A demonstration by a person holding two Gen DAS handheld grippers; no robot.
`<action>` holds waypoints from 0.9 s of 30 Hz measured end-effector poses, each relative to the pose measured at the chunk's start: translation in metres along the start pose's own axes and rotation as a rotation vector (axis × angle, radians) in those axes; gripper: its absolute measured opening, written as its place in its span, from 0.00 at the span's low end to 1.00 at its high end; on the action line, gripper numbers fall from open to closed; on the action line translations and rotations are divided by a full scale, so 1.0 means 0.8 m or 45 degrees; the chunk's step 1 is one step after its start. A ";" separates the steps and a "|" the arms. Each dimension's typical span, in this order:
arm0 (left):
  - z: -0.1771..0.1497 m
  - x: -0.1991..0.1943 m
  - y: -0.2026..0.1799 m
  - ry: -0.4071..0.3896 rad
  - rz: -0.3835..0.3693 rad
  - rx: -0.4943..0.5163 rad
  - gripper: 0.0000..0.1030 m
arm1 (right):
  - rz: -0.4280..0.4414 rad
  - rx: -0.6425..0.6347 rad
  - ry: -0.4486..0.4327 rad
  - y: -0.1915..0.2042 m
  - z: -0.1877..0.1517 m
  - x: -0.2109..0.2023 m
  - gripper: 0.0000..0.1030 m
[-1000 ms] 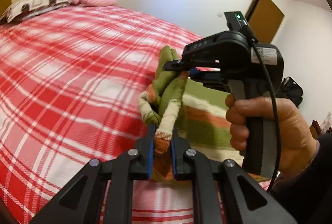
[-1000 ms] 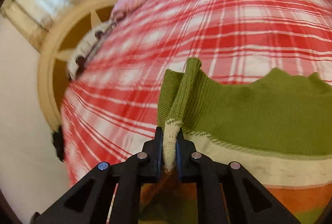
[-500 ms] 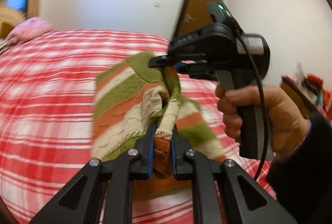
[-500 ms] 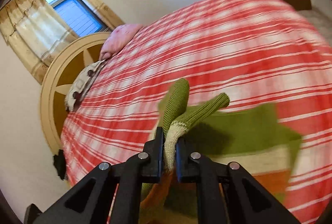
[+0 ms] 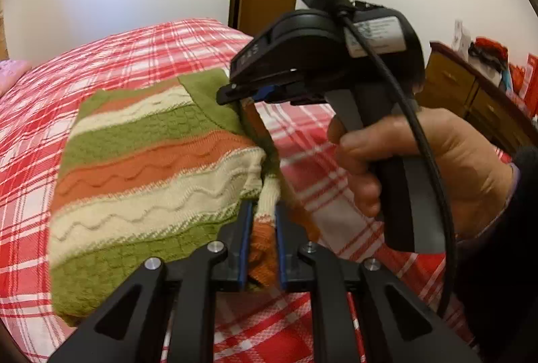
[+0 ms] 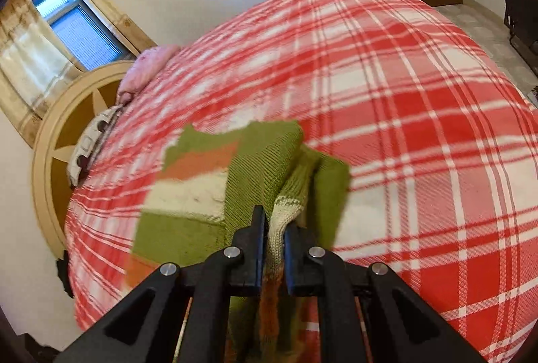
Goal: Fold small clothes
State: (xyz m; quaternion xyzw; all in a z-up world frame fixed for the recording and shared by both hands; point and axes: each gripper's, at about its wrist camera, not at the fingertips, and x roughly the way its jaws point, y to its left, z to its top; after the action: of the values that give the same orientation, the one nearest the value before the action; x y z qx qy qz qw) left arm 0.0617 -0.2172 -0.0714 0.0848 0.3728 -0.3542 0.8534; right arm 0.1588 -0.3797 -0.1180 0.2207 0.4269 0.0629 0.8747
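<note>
Since a second ago the striped sweater point(image 5: 151, 168) spreads toward nine o'clock over the bed point(image 5: 141, 46), left gripper point(image 5: 262, 221) and right gripper point(image 6: 274, 225) each pinching an edge, likely to lay it flat for folding.

Bed point(image 6: 386, 67): your work surface, covered edge to edge by a red and white plaid spread.
Sweater point(image 5: 141, 168): striped green, orange and cream knit; you have most of it spread on the plaid, its near edge lifted off.
Pillows: a pink one point(image 6: 148, 68) at the head end, a patterned one point(image 6: 92, 141) just beside it, both lying on the spread.
Headboard point(image 6: 50, 134): rounded wood, right behind your pillows.
</note>
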 end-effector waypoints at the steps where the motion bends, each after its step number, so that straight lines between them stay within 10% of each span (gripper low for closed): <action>1: -0.002 0.003 -0.003 0.010 -0.004 0.006 0.13 | -0.007 0.007 0.003 -0.003 -0.004 0.003 0.09; 8: -0.011 -0.003 -0.003 0.044 -0.043 0.054 0.23 | -0.084 0.020 0.002 -0.010 -0.020 0.001 0.13; 13: -0.022 -0.041 0.017 0.031 -0.078 0.074 0.67 | -0.173 0.037 -0.098 -0.006 -0.043 -0.072 0.17; 17: -0.038 -0.087 0.056 -0.014 -0.032 -0.001 0.73 | -0.037 0.092 -0.200 0.009 -0.093 -0.139 0.22; 20: -0.047 -0.097 0.081 -0.031 0.086 -0.046 0.77 | 0.022 0.084 -0.239 0.034 -0.127 -0.154 0.62; 27: -0.062 -0.116 0.133 -0.017 0.166 -0.227 0.77 | -0.105 -0.142 -0.182 0.096 -0.164 -0.111 0.60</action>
State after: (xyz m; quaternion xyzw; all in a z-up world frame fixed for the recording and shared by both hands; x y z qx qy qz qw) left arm 0.0605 -0.0689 -0.0545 0.0303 0.3909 -0.2641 0.8812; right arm 0.0075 -0.2940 -0.0915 0.1578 0.3679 0.0345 0.9157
